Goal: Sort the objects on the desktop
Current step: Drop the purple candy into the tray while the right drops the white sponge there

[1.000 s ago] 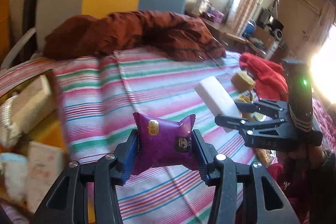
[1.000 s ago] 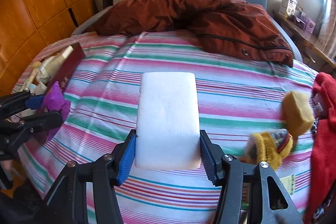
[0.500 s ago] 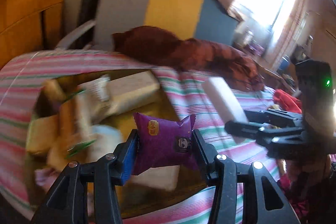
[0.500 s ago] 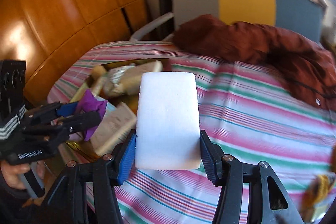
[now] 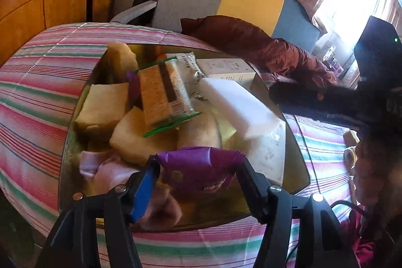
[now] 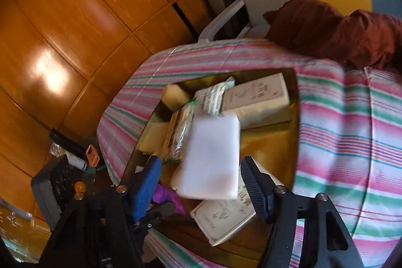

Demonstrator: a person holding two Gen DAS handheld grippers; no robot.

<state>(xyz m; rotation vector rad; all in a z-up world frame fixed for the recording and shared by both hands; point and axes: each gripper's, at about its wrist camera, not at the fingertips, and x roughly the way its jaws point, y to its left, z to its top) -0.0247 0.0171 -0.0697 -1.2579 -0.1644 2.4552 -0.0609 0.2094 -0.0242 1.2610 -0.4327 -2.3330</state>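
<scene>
Your left gripper [image 5: 198, 182] tilts down over the gold tray [image 5: 299, 167], jaws opening; the purple snack packet [image 5: 201, 167] sits between them, free of the pads, its print too blurred to read. Your right gripper [image 6: 201, 182] also points down into the tray, jaws opening, with the white foam block [image 6: 211, 157] loose between them, touching neither pad. Around both lie a barcoded cracker pack [image 5: 163, 94] and cream boxes [image 6: 256, 97] with illegible lettering.

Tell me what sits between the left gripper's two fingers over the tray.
In the left wrist view, a purple snack packet lies between the opening fingers of the left gripper, above the tray.
</scene>
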